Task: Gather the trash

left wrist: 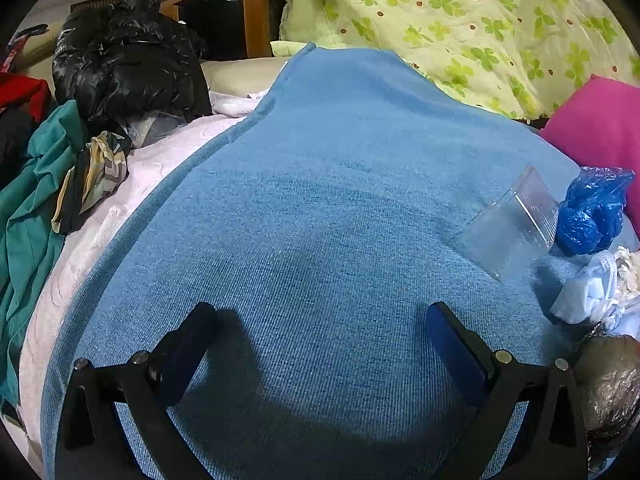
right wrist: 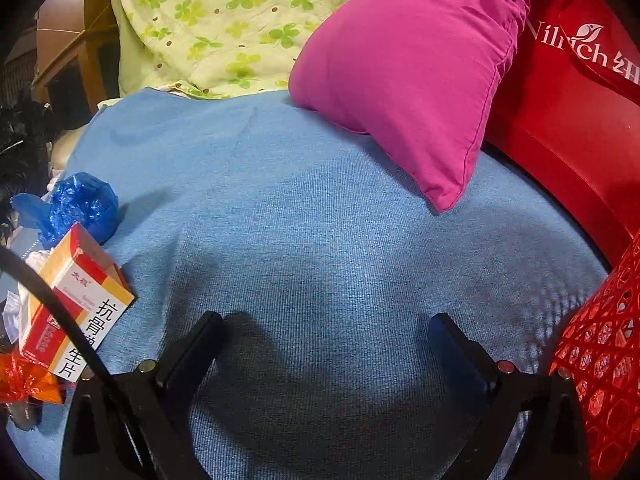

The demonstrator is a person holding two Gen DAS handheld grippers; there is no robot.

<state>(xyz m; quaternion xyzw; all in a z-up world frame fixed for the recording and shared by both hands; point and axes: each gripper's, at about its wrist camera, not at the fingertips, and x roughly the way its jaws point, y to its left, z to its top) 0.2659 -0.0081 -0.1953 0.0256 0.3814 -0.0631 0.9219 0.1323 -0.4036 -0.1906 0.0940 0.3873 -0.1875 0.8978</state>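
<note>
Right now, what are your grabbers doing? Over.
Left gripper open, empty. Right gripper open, empty. Trash waiting on blue cloth: blue bag, box. Nothing blocking.

You saw a blue blanket, a pink pillow, a red basket and a quilt (yellow-green with clovers).

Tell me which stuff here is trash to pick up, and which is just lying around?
Trash: blue plastic wad, clear plastic box, crumpled tissue, medicine box, orange wrapper.
Just lying around: pink pillow, clover quilt, blue blanket, teal cloth.
</note>
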